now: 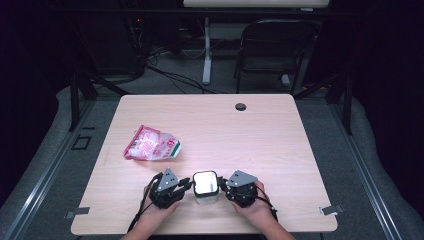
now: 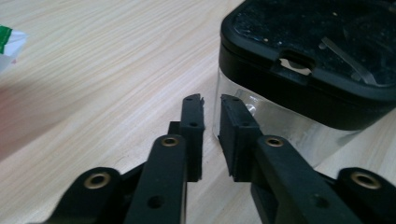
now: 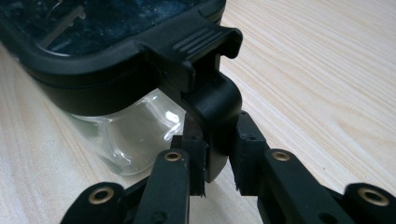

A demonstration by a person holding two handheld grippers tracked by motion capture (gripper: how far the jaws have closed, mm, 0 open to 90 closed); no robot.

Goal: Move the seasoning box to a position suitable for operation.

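While nearly closed, right hand-held gripper (image 3: pixel 219 158) around container latch (image 3: pixel 212 112).

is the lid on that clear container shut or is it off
Shut. The black lid sits flat over the clear container, upright on the table, and the right gripper's jaws stand around its side latch.

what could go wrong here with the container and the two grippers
1. The right gripper has its fingers around only the lid's side latch; a pull could slip off it or tip the clear container.
2. The left gripper fingers are nearly closed with nothing between them, beside the container wall, so that side is unsupported and it may slide.
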